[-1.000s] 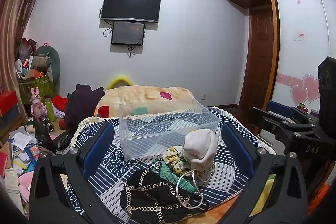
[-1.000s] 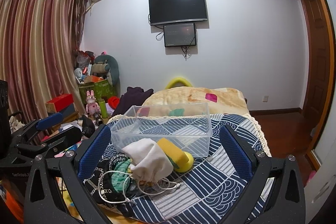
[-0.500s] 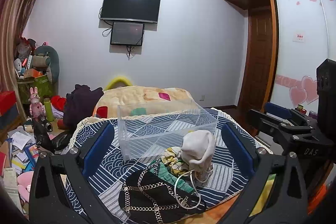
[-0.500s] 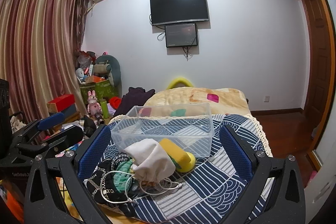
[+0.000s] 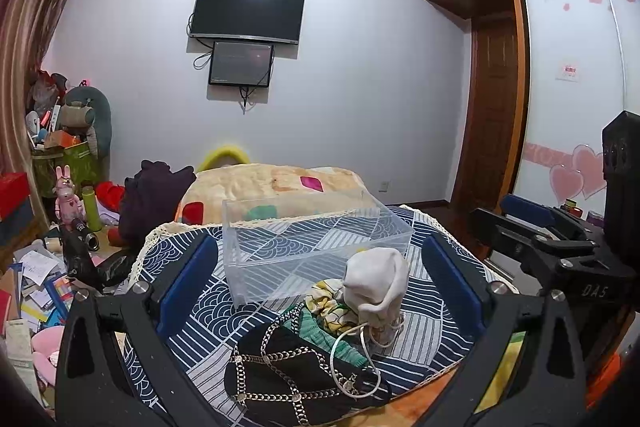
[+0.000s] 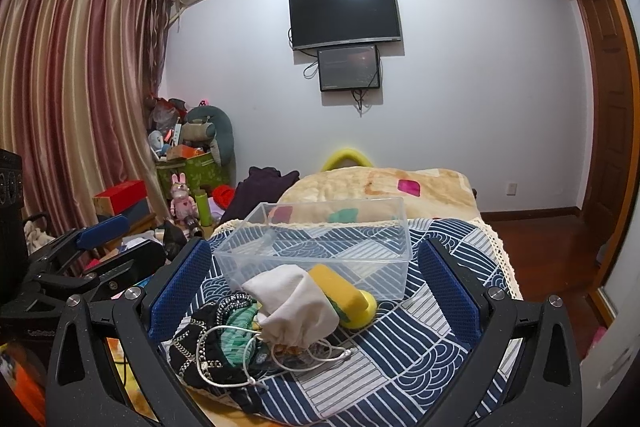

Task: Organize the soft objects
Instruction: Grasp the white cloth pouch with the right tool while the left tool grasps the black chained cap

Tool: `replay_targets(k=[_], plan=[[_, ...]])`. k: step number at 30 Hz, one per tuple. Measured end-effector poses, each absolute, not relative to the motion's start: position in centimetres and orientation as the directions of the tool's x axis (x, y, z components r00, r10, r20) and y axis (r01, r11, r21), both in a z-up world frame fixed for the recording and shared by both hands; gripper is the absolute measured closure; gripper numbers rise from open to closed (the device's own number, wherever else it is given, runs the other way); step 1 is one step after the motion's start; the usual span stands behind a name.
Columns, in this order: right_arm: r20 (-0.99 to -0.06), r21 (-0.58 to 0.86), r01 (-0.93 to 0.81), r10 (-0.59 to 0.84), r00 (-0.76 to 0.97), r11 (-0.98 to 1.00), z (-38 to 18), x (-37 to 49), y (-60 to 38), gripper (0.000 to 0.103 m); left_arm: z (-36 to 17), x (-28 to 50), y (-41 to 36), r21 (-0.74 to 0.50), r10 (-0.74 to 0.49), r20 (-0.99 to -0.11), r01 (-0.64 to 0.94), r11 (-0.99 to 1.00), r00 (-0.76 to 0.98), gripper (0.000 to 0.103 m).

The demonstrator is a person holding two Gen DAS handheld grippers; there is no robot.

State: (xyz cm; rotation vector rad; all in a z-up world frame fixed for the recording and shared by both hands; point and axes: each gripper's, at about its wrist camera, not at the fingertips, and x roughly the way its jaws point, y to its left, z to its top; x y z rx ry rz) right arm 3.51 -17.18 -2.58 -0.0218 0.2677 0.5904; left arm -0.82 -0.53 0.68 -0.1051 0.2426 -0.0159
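A pile of soft things lies on the blue patterned cloth (image 5: 200,307) before a clear plastic box (image 5: 312,247). The pile holds a white drawstring pouch (image 5: 376,283), a black chain-trimmed bag (image 5: 288,375), a green cloth (image 5: 320,327) and a yellow floral cloth (image 5: 328,303). In the right wrist view the pouch (image 6: 292,303) leans on a yellow sponge (image 6: 340,287), next to the box (image 6: 320,247) and the black bag (image 6: 200,339). My left gripper (image 5: 320,287) is open and empty, short of the pile. My right gripper (image 6: 316,283) is open and empty too.
A bed with a beige blanket (image 5: 272,187) lies behind the box. Clutter, toys and boxes (image 5: 60,207) crowd the floor at the left. A wardrobe (image 5: 572,87) and a wooden door (image 5: 492,107) stand at the right. The table's right edge (image 6: 504,259) drops to the wooden floor.
Both views have shifted slightly; the pile and box sit a little differently in frame. Nothing on the table has moved and both grippers stay open.
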Motion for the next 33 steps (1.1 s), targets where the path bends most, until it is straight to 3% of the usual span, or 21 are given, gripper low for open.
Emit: replay_targets(k=[16, 28, 31, 33], plan=[[-0.266, 0.055, -0.564, 0.557, 0.787, 0.824, -3.1, 3.6, -16.8, 0.0, -0.3, -0.6, 0.0, -0.103, -0.033, -0.265, 0.006, 0.995, 0.964, 0.0], [-0.384, 0.063, -0.59, 0.565, 0.73, 0.805, -6.4, 5.8, -14.7, 0.001, -6.3, 2.1, 2.3, -0.157, -0.039, -0.471, -0.04, 0.987, 0.881, 0.0], [-0.42, 0.079, -0.584, 0.558, 0.715, 0.808, -7.3, 6.6, -14.4, 0.005, -7.9, 2.7, 2.4, -0.168, -0.05, -0.514, -0.044, 0.985, 0.857, 0.0], [-0.452, 0.103, -0.582, 0.559, 0.695, 0.806, -8.1, 7.3, -14.2, 0.014, -8.6, 3.0, 2.7, -0.176, -0.053, -0.537, -0.05, 0.983, 0.842, 0.0]])
